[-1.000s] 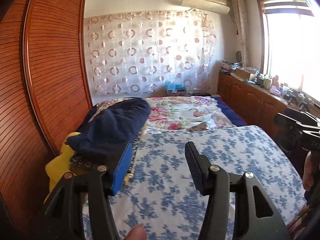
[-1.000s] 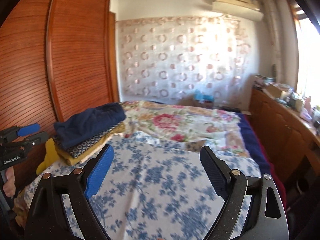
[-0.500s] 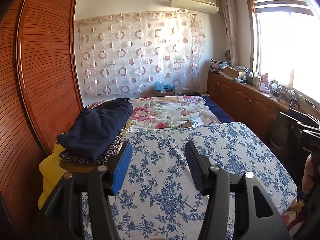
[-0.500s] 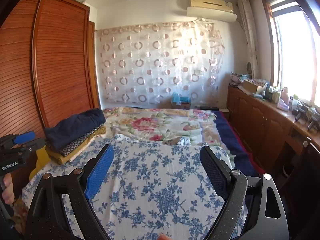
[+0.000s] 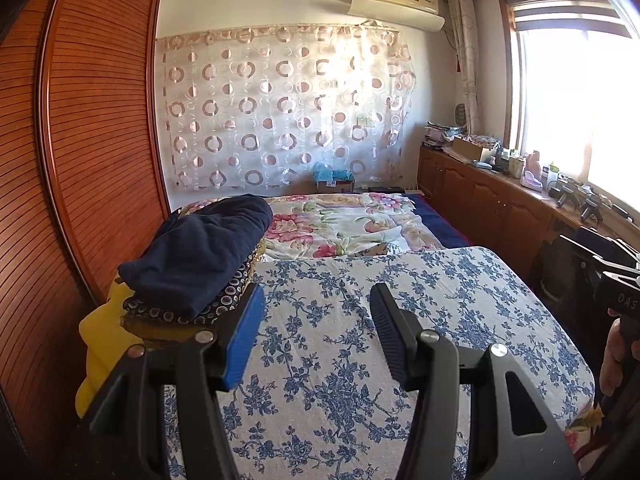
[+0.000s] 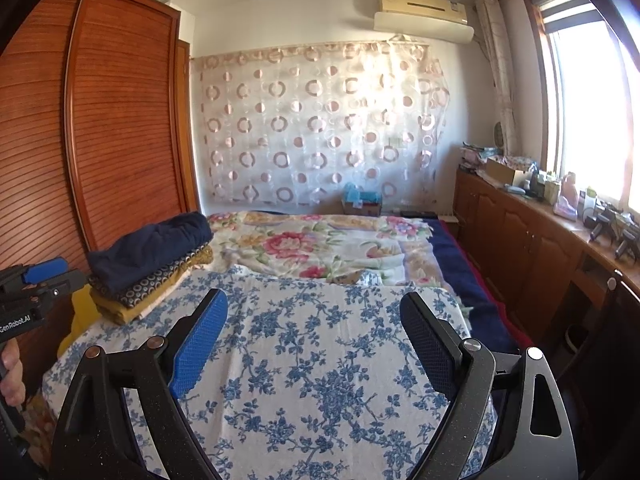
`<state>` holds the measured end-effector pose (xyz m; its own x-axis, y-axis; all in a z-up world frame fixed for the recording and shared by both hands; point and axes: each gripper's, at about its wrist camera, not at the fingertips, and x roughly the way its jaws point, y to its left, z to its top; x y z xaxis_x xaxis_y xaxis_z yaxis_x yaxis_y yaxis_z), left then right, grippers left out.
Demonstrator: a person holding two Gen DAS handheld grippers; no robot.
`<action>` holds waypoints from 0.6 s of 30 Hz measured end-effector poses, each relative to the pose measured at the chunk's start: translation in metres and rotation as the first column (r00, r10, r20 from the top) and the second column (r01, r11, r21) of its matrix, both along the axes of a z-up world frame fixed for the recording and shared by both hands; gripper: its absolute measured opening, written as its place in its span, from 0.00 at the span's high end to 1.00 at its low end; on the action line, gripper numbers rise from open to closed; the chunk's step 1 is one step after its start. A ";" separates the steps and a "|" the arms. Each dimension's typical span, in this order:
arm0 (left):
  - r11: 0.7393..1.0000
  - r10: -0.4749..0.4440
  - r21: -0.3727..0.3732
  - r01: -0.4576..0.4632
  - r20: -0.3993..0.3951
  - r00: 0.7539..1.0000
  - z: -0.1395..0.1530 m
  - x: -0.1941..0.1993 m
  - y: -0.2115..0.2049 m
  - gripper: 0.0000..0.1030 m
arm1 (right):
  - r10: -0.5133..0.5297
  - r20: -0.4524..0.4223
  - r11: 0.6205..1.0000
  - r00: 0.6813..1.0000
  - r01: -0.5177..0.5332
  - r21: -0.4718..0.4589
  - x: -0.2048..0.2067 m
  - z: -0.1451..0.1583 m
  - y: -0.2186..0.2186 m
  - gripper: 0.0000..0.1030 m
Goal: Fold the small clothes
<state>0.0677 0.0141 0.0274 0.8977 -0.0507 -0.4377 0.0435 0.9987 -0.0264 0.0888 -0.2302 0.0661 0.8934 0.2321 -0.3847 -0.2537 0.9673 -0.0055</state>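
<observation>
Folded stack point(image 5: 192, 256): far-left on bed, long axis receding; left gripper point(image 5: 316, 332) nearer, right gripper point(image 6: 316, 340) well apart; both agape, empty

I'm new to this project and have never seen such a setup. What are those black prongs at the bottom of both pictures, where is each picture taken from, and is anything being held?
There is no robot here: a person holds a two-finger tool in each hand, and each tool carries a wide-angle camera looking along its fingers. The prongs are those fingers. One picture comes from the left gripper, the other from the right gripper. Both are open and hold nothing. They hover over a blue-flowered cloth spread on the bed. At its left edge sits a stack of folded clothes, a navy piece on top. The right view also shows the left tool at its left edge.
</observation>
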 end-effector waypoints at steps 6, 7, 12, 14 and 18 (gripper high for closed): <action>1.000 0.000 -0.001 0.000 0.000 1.000 0.000 0.000 0.001 0.47 | -0.001 -0.001 1.000 1.000 0.001 0.000 -0.001 -0.002 0.001 0.13; 1.000 0.000 -0.001 0.000 -0.001 1.000 0.000 0.000 0.001 0.47 | 0.000 -0.001 1.000 1.000 0.000 0.000 -0.001 -0.001 0.000 0.13; 1.000 -0.001 -0.002 0.001 0.001 1.000 0.001 -0.001 0.002 0.47 | -0.001 0.000 1.000 1.000 0.001 0.000 -0.001 -0.001 -0.001 0.13; 1.000 -0.001 0.000 0.001 0.001 1.000 0.000 0.000 0.001 0.47 | -0.002 -0.001 1.000 1.000 0.002 0.000 -0.001 -0.002 -0.001 0.13; 1.000 0.000 0.000 0.000 0.000 1.000 0.000 0.000 0.001 0.47 | -0.003 0.000 1.000 1.000 0.003 0.000 -0.002 -0.003 0.000 0.13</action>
